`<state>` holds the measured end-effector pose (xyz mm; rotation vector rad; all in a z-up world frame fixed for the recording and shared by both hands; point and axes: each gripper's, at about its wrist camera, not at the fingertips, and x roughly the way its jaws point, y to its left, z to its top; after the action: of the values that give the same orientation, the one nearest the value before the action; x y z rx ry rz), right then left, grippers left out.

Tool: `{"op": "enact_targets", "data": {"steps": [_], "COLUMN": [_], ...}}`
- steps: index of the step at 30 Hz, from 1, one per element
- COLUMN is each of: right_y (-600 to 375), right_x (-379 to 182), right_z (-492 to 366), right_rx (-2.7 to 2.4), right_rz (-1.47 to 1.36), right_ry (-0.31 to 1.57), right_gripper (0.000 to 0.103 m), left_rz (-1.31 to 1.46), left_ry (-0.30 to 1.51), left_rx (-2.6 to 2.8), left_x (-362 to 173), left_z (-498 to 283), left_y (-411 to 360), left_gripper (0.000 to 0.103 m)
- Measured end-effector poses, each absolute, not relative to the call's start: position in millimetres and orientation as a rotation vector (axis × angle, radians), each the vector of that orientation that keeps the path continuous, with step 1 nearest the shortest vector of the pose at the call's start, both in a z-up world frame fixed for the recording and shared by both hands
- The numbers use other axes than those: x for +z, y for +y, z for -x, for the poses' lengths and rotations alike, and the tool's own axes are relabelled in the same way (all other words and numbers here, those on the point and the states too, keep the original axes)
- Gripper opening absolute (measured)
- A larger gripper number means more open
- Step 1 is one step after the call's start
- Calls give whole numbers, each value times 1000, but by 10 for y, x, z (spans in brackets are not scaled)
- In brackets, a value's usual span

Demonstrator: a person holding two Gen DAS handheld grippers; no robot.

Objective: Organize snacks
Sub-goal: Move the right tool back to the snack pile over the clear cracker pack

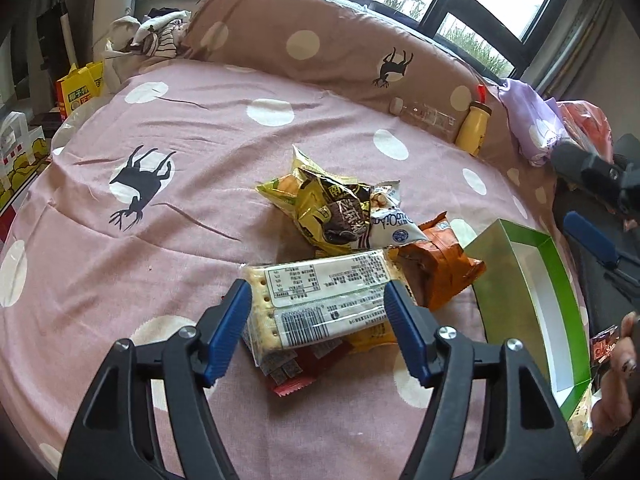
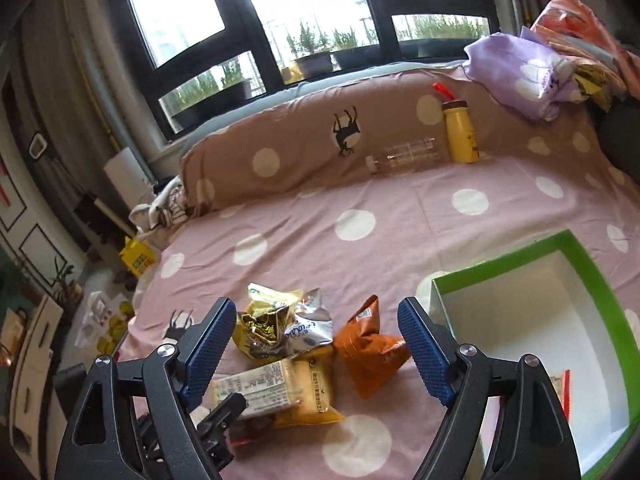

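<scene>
A heap of snack packs lies on the pink dotted bedsheet (image 1: 160, 240). My left gripper (image 1: 316, 304) is low over it, jaws apart, blue pads at either end of a clear cracker pack (image 1: 320, 296) with a white label; no squeeze shows. Under the crackers lie a red packet (image 1: 300, 368) and a yellow pack (image 2: 312, 404). Behind are a yellow-black bag (image 1: 320, 204), a white pouch (image 1: 392, 220) and an orange pack (image 1: 436, 268). My right gripper (image 2: 316, 340) hovers open above the heap, holding nothing. The green box (image 2: 600, 280) stands to the right with one packet (image 2: 560, 388) inside.
A brown dotted pillow (image 1: 320, 52) runs along the back, with a clear bottle (image 1: 428, 114) and a yellow bottle (image 1: 474, 128) against it. Purple cloth (image 1: 528, 120) is piled at the back right. The bed ends at the left, above a yellow bag (image 1: 78, 88). A hand (image 1: 618, 364) shows at the right edge.
</scene>
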<state>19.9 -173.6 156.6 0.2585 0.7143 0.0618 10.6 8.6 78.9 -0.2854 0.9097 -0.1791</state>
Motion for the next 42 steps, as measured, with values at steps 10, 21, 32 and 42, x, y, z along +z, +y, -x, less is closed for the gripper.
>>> {"op": "enact_targets", "data": {"steps": [10,21,32,42], "right_y": [-1837,-2116,-2271,-2104], "right_x": [1193,1216,1078,970], "right_z": [-322,-371,-439,-444], "right_rx": [142,101,109,125], "right_rz": [-351,-444,-495,-412], "right_ry": [800,783,833,908], "right_gripper": [90,90,89,74], "left_rz": [333,285,208,301], "left_ry": [952,899,931,954], "left_rx": [-174,-159,-117,-141], "left_x": [636,961,792,734], "left_z": [-286,-426,-358,-244], "left_y": [132,-14,-108,23], "left_gripper": [82,82,82,81]}}
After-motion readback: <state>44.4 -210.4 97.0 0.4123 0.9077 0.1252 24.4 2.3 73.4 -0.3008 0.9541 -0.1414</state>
